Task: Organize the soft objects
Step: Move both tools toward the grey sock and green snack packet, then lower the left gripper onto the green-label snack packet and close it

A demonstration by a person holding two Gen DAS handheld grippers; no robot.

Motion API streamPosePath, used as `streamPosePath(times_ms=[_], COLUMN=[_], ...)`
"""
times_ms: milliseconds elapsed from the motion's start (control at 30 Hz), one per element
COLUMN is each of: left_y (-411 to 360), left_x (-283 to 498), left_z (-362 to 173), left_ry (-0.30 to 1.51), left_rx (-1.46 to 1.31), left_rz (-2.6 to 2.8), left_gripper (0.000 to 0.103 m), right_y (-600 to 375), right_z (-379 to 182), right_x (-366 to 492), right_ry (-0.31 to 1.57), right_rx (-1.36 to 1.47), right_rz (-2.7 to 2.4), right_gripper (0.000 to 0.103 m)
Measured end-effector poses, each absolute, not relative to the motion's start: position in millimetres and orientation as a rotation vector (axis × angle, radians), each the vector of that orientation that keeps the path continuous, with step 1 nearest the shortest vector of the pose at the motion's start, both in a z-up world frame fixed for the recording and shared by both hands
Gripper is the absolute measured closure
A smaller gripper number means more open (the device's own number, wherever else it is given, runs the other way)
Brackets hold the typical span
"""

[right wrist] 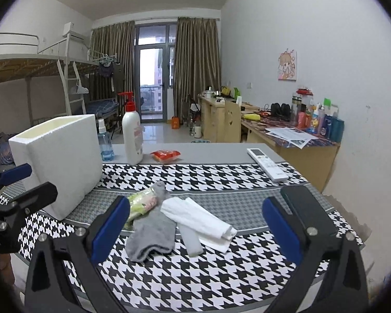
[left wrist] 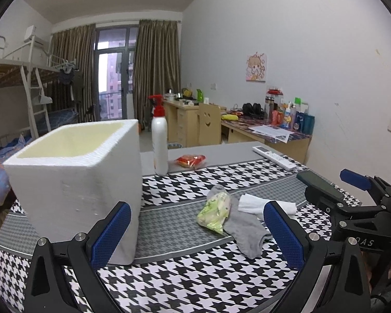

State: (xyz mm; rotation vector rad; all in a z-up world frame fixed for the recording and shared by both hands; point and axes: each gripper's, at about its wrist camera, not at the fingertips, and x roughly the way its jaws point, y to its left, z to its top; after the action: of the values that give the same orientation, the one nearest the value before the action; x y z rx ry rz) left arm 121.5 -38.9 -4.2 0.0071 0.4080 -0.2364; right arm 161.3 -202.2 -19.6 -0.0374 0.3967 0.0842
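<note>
Both the left gripper (left wrist: 196, 232) and right gripper (right wrist: 195, 228) are spread, empty; the limp, light sock (right wrist: 152, 230), frame centre, wants pinching mid-fold.

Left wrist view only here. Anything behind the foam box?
Observer: Yes. The right wrist view shows a blue spray bottle behind the foam box, next to the lotion bottle.
Operator: White cloth is partly hidden for me. How does it lie?
Observer: The folded white cloth lies across a grey strip, its far end meeting the grey sock.
Operator: Other tool's state?
Observer: The right tool is open and empty, with the cloth framed between its fingers.
</note>
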Motion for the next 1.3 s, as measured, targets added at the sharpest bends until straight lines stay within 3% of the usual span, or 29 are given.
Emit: streamPosePath(times_ms=[1067,1300], left_y=[-70.0,-83.6], left_x=[169.9,184.1], left_z=[-29.6,-31.7], left_ry=[0.556,0.627], left_rx=[0.058,0.104], left_rz=[-0.243,-0.285], left_gripper=[0.001,0.005], right_y=[-223.4,-227.7], right_z=[-44.4,-47.5], right_x=[204.7,216.1], right_ry=[0.517,0.553], right_rx=[-0.027,-0.030], right_rz=[0.108,0.115], right_gripper=[0.000,0.000])
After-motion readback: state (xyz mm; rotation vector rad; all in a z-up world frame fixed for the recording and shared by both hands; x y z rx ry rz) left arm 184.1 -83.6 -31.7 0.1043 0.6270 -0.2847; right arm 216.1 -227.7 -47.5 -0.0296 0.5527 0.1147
